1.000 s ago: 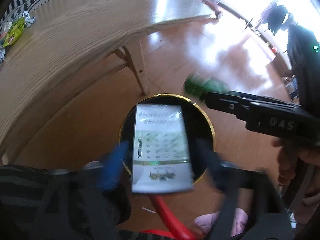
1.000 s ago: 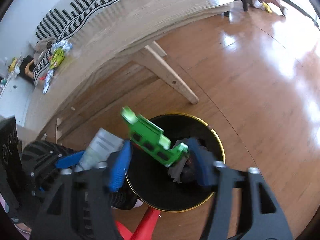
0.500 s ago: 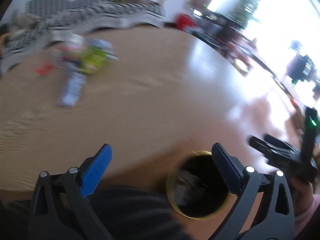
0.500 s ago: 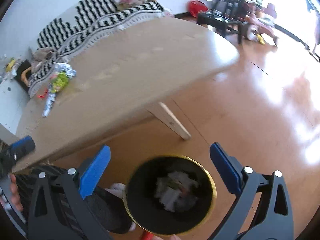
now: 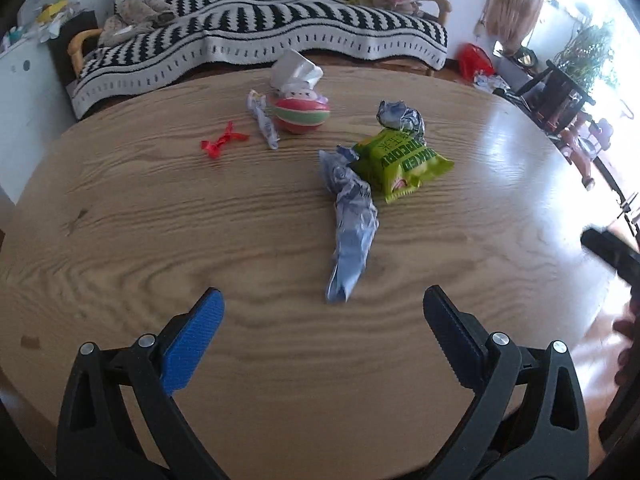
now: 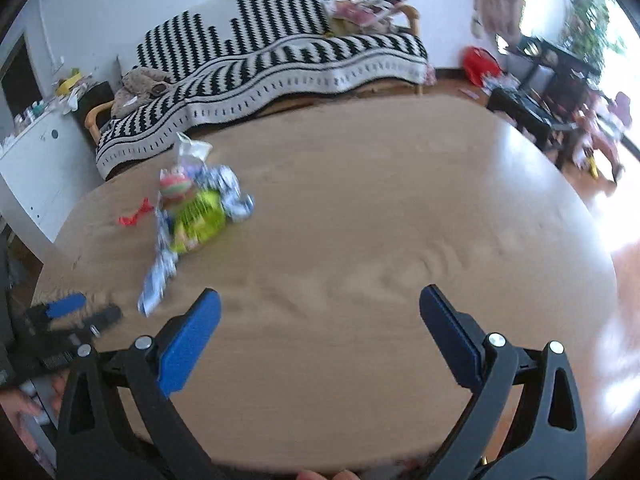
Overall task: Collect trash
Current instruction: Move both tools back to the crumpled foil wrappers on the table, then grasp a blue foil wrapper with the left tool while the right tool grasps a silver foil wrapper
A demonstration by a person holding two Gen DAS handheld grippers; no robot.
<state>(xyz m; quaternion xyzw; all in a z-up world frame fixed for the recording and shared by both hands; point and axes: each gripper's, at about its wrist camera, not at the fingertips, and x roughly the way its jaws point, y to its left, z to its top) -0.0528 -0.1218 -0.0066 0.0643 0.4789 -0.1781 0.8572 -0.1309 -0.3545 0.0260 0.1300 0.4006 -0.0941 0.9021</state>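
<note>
Trash lies on the oval wooden table (image 5: pixel 200 240). In the left wrist view there is a crumpled blue-white wrapper (image 5: pixel 352 232), a green snack bag (image 5: pixel 400 162), a crumpled foil wrapper (image 5: pixel 400 116), a red-green pouch with tissue (image 5: pixel 300 110), a thin wrapper strip (image 5: pixel 264 120) and a red ribbon (image 5: pixel 222 144). My left gripper (image 5: pixel 320 332) is open and empty, just short of the blue-white wrapper. My right gripper (image 6: pixel 320 332) is open and empty over bare table, right of the trash pile (image 6: pixel 196 216). The left gripper also shows in the right wrist view (image 6: pixel 68 312).
A sofa with a black-and-white striped blanket (image 5: pixel 260 40) stands behind the table. A white cabinet (image 5: pixel 20 92) is at the far left. Dark furniture and plants (image 5: pixel 560 80) stand at the right by a bright window. Wooden floor lies to the right.
Both grippers let their trash go into the black bin, then rose from it and now face the table top. The bin is out of view. Both are now empty.
</note>
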